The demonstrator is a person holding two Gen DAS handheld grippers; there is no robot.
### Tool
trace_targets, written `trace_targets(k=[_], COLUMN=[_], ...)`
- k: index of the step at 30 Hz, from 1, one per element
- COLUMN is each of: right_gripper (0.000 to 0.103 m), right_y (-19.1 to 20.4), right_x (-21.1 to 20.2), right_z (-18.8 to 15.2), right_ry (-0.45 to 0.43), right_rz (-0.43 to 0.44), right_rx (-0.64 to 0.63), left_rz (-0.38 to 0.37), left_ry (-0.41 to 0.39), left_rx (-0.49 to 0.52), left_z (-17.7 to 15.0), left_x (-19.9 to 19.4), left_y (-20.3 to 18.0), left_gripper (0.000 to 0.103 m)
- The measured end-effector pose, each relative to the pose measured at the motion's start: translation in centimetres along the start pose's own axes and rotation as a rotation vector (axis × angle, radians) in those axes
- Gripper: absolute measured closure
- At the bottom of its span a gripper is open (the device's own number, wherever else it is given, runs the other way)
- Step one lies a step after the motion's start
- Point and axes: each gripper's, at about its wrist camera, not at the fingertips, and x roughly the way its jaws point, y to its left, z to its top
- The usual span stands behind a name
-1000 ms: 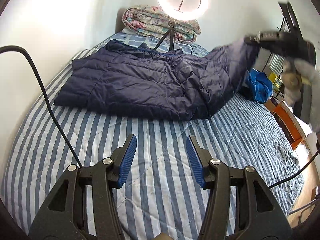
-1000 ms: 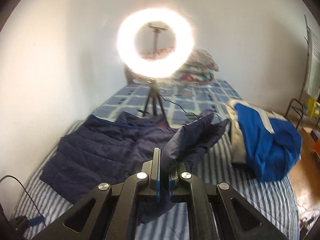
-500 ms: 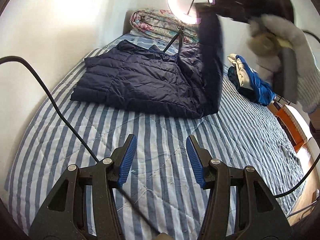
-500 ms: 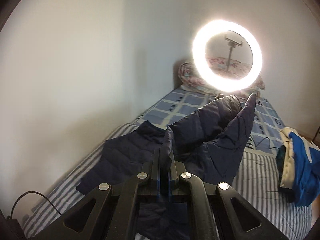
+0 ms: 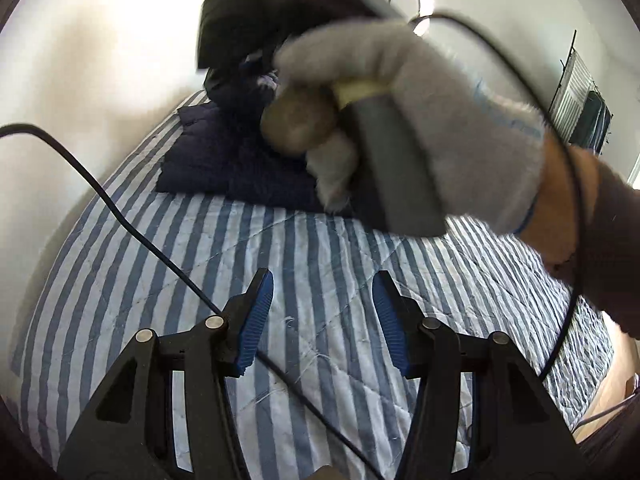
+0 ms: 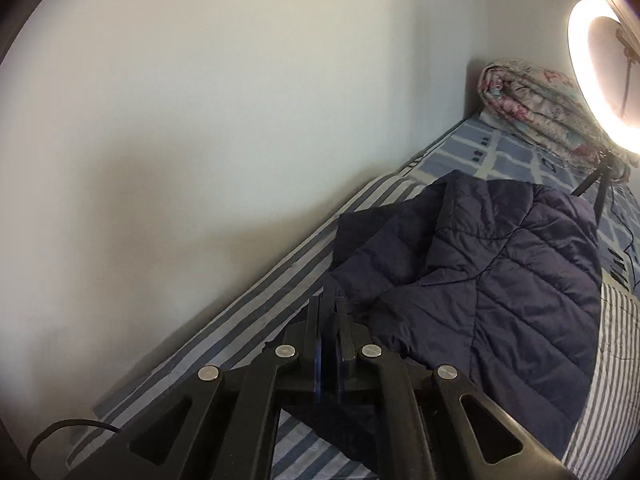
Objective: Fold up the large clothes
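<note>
Sleeve now folded leftward, in right claw.

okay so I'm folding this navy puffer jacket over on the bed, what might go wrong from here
1. The right gripper pinches only a thin edge of the navy puffer jacket; the slick quilted fabric might slip out mid-fold.
2. The ring light stands on a tripod right at the jacket's far edge, so swinging fabric could hit it.
3. A black cable trails past the open left gripper and could snag.
</note>
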Motion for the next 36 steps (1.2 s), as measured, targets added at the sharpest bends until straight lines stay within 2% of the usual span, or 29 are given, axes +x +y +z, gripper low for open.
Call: trace_targets(k=[6, 9, 18, 21, 22, 23, 26, 29, 32, 36], right_gripper=[0.101, 0.101, 0.099, 0.09, 0.081, 0.077, 0.076, 0.076, 0.075, 0.075], right_y=[0.3, 0.3, -0.6, -0.7, -0.7, -0.6, -0.7, -2.6, -5.7, -11.2], right_x=[1.9, 2.4, 3.0, 2.9, 2.6, 2.2, 0.3, -2.1, -4.5, -6.9], right_z=[-1.3, -1.5, -0.6, -0.1, -0.1, 0.0, 0.4, 0.7, 0.7, 0.0], right_ry=[0.065, 0.085, 0.132, 0.147, 0.148, 0.144, 0.112, 0.072, 0.032, -0.012], right_rz=[0.06, 0.088, 0.168, 0.204, 0.218, 0.234, 0.258, 0.277, 0.235, 0.17], right_rx=[-0.055, -0.042, -0.05, -0.05, -0.05, -0.053, -0.066, -0.025, 0.005, 0.105], left_rz=[0.001, -0.013, 0.004, 0.006, 0.008, 0.008, 0.009, 0.003, 0.008, 0.053], left_ry=[-0.004, 0.002, 0.016, 0.019, 0.017, 0.018, 0.02, 0.019, -0.001, -0.076], left_rx=[0.001, 0.005, 0.017, 0.029, 0.028, 0.027, 0.033, 0.043, 0.033, 0.042], left_z=[0.1, -0.2, -0.6, -0.6, -0.5, -0.5, -0.5, 0.0, 1.4, 4.9], left_x=[-0.4, -0.3, -0.1, 0.1, 0.1, 0.2, 0.3, 0.5, 0.3, -0.2], left_y=[0.2, 0.3, 0.2, -0.1, -0.2, -0.2, -0.2, -0.1, 0.7, 1.5], left_gripper=[0.05, 0.05, 0.05, 0.05, 0.05, 0.05, 0.05, 0.05, 0.05, 0.05])
